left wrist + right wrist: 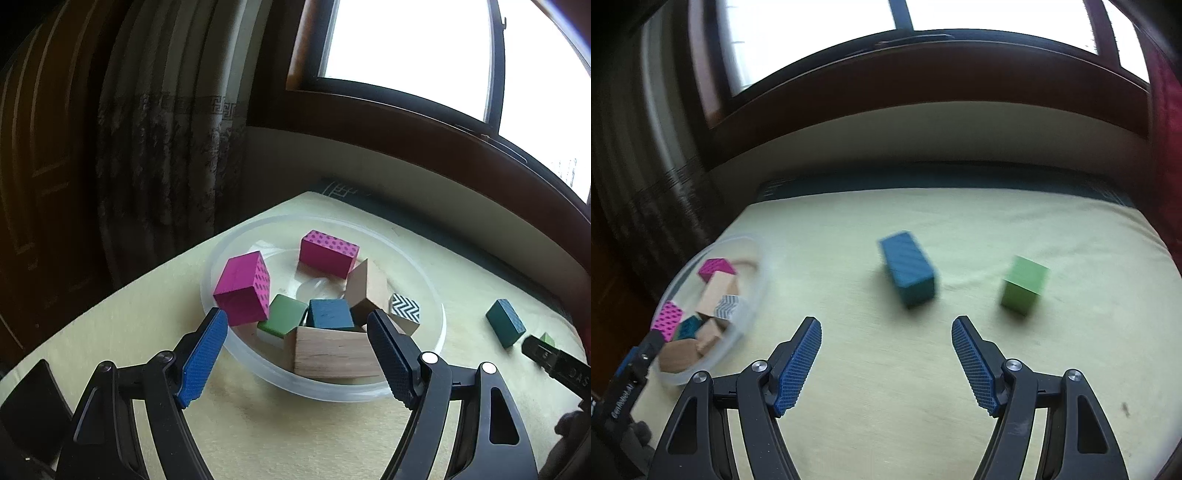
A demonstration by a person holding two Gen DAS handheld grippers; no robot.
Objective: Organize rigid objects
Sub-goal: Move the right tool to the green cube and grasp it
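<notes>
At the near edge of the yellow-green padded tabletop (pixel 886 406), right gripper (pixel 886 354) hovers with fingers spread wide, nothing between them, blue ribbed pads facing in. Just past its tips, mid-table, a teal rectangular block (pixel 908 269) lies on its long side, angled, slightly blurred. Right of it, apart, a green cube (pixel 1023 284) sits on the cloth.

Left gripper (pixel 295 354) is also wide apart and empty, held over the near rim of the clear plastic bowl (pixel 437 314), which sits toward the table's left side. Inside the bowl, nearest the rim: a long plain wood block (pixel 332 354). Behind it, a green block (pixel 284 314) and a teal cube (pixel 330 314) side by side, touching. A magenta dotted block (pixel 243 288) leans against the left wall, tilted. Right of the teal cube, a tall plain wood block (pixel 365 288) stands tilted, with a black-and-white chevron cube (pixel 404 312) beside it. At the far side, a second magenta dotted block (pixel 328 253) rests raised on other pieces.

In the left wrist view the loose teal block shows outside the bowl on the right, the right gripper's tip near it. Beyond the table's far edge: dark wood window sill (pixel 923 77), patterned curtain (pixel 166 129) at left.
</notes>
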